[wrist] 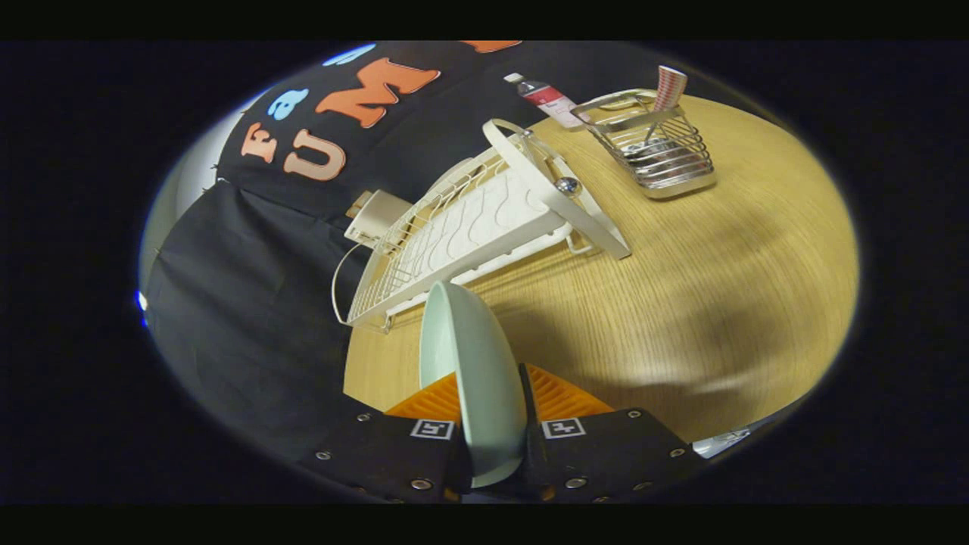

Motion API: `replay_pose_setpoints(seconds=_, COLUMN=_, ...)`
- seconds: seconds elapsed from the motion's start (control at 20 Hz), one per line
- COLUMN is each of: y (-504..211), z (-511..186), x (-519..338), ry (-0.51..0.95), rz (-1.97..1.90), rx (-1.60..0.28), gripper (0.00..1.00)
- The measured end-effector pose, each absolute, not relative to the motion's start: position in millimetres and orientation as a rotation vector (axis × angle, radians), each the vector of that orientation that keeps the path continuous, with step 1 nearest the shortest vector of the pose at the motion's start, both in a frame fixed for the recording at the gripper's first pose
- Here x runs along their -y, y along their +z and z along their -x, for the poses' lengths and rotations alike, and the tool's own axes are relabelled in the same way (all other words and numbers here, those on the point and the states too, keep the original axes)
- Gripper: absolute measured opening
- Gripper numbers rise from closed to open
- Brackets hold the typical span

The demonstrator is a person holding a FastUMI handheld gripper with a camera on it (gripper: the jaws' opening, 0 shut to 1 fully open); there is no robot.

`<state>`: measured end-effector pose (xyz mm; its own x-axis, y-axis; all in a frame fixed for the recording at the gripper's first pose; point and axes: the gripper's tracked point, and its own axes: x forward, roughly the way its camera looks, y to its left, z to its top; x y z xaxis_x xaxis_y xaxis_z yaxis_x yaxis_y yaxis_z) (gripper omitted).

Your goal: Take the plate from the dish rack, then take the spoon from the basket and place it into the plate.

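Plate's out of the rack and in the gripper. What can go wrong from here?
1. The plate is pinched edge-on between the gripper fingers; it may pivot or slip when laid flat.
2. The dish rack stands just ahead, so a swing could clip it.
3. The basket is narrow, beside a bottle; reaching for the spoon might tip either.

No legible text; bottle (546, 97) label unreadable.

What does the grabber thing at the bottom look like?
The hand-held gripper has two flat fingers with ridged inner faces. Behind them sit dark, boxy blocks studded with small round silver screws. Each block carries a little square black-and-white marker near the front.
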<state>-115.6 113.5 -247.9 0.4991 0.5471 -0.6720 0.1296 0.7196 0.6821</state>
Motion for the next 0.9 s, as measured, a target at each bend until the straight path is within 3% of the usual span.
replay_pose_setpoints(seconds=0.3, y=-257, z=109, x=-102, ry=0.249, rz=-0.618, rx=-1.002, gripper=0.5)
replay_pose_setpoints(seconds=0.45, y=-254, z=102, x=-82, ry=0.209, rz=-0.509, rx=-0.96, gripper=0.68)
replay_pose_setpoints(seconds=0.55, y=-246, z=94, x=-69, ry=0.186, rz=-0.488, rx=-0.922, gripper=0.74)
replay_pose_setpoints(seconds=0.9, y=-216, z=61, x=0, ry=0.016, rz=-0.414, rx=-0.755, gripper=0.77)
